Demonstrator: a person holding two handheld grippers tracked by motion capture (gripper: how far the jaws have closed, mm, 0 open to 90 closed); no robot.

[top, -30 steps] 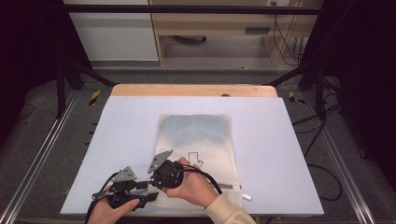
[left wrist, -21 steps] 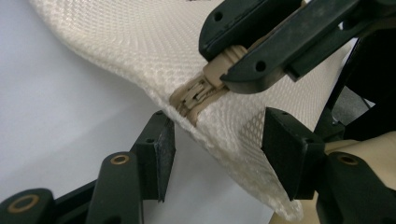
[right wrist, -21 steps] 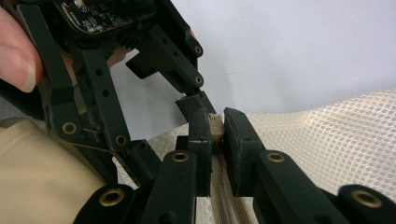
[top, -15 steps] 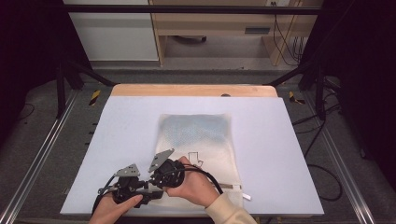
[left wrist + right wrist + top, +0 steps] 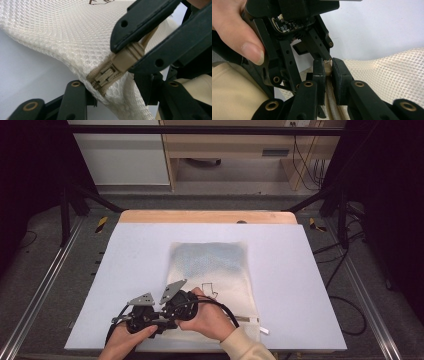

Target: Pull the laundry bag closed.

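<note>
Mesh bag (image 5: 215,270) lies flat mid-table; right gripper (image 5: 325,68) pinches the zipper pull (image 5: 125,58) at its near-left corner, left gripper (image 5: 87,92) clamps mesh just beside, zipper running rightward.

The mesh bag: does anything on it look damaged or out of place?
Nothing looks damaged. The mesh bag lies flat except its near-left corner, lifted where the right gripper is shut on the zipper pull and the left gripper pinches the zipper end.

table (image 5: 150,250): white top, wooden far edge | mesh bag (image 5: 215,270): flat on it, reaching away from the tongs at its near corner
</note>
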